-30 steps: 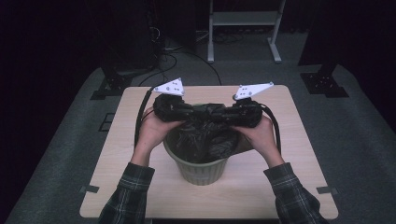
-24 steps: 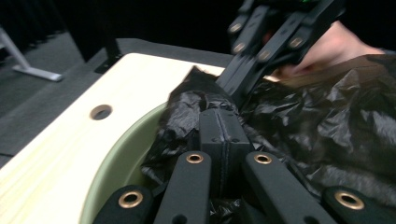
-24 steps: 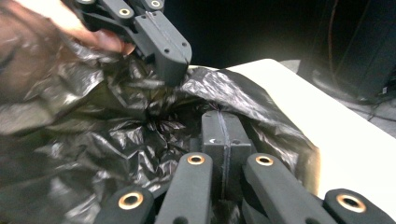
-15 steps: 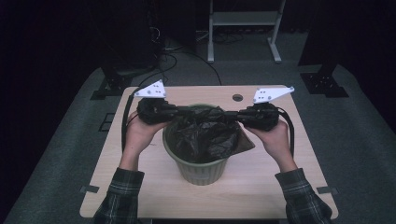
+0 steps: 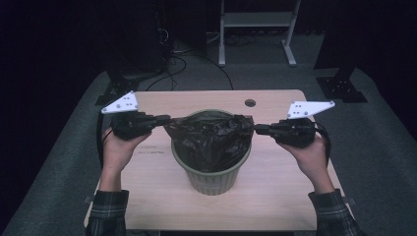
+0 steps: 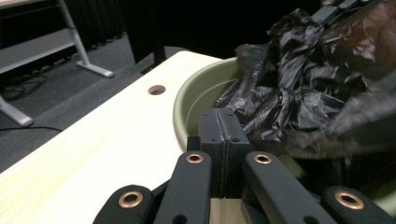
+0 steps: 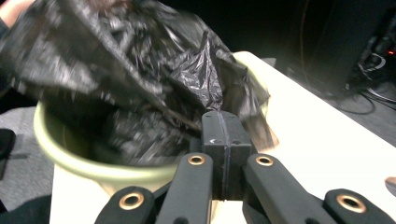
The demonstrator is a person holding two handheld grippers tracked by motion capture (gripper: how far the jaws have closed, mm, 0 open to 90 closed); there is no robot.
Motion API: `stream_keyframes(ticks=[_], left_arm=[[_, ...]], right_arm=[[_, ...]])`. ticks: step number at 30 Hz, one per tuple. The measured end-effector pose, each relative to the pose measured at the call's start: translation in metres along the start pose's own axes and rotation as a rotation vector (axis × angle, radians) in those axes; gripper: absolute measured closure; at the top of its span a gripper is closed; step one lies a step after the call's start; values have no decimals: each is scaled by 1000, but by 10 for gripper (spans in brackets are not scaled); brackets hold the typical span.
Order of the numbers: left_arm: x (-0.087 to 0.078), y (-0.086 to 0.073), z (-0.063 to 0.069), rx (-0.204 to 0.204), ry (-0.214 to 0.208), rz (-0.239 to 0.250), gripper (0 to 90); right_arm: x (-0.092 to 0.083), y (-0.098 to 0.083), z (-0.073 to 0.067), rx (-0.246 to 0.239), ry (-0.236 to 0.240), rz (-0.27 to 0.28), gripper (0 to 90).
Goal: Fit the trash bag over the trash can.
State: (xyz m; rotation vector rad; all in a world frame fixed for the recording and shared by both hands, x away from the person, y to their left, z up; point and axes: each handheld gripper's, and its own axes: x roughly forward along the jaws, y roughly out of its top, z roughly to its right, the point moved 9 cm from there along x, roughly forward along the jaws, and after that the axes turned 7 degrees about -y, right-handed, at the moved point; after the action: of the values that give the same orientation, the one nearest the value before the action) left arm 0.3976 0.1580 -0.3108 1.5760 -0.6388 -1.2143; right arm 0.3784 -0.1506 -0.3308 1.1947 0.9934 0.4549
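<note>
A pale green bin [image 5: 211, 174] stands in the middle of the wooden table [image 5: 157, 196]. A crumpled black bag [image 5: 211, 137] sits in it, its upper edge stretched tight sideways above the rim. My left gripper [image 5: 166, 119] is shut on the bag's left edge, and my right gripper [image 5: 256, 129] is shut on its right edge. In the left gripper view the jaws [image 6: 224, 126] are pressed together beside the bag [image 6: 299, 88] and the bin's rim [image 6: 196, 98]. In the right gripper view the shut jaws [image 7: 223, 126] meet the bag [image 7: 140, 79] over the bin [image 7: 84, 163].
A round hole [image 5: 250, 103] is in the table's far edge. On the floor behind stand a white-framed rack [image 5: 255, 29], loose cables [image 5: 187, 54] and dark stand bases at left [image 5: 115, 88] and right [image 5: 342, 88]. Bare tabletop lies on both sides of the bin.
Both hands have moved apart from above the bin, left one leftward and right one rightward. The bag's top, bunched between them before, is now pulled out wide.
</note>
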Motion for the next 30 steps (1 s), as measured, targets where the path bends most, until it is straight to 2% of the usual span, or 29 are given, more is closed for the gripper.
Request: stream_keyframes(ticks=[4, 6, 11, 14, 19, 22, 24, 26, 28, 29, 30], left_arm=[[-15, -10, -1, -13, 28, 3, 900], [-21, -15, 1, -14, 35, 5, 900], [-31, -29, 4, -30, 60, 1, 900], [-36, -42, 4, -54, 67, -12, 900], [-33, -66, 7, -85, 58, -45, 900], [-26, -81, 8, -104, 53, -86, 900], [-22, -87, 7, -114, 55, -102, 899], [-20, -88, 7, -116, 52, -96, 899], [-20, -83, 5, -121, 56, -74, 800], [-21, -79, 6, -120, 45, -64, 747], [-23, -73, 5, -114, 50, -46, 709]], right_arm=[[-16, -9, -4, -10, -19, -5, 900], [-24, -16, -10, -7, -14, -3, 900], [-33, -35, -25, -11, 1, -21, 900], [-34, -51, -31, -2, 5, -54, 900], [-30, -83, -35, 21, 10, -122, 900], [-26, -97, -37, 39, 26, -148, 900], [-22, -105, -38, 41, 30, -174, 900], [-19, -109, -38, 44, 34, -194, 900], [-19, -108, -37, 44, 29, -182, 900], [-21, -105, -36, 43, 27, -167, 895], [-23, -102, -35, 42, 32, -153, 818]])
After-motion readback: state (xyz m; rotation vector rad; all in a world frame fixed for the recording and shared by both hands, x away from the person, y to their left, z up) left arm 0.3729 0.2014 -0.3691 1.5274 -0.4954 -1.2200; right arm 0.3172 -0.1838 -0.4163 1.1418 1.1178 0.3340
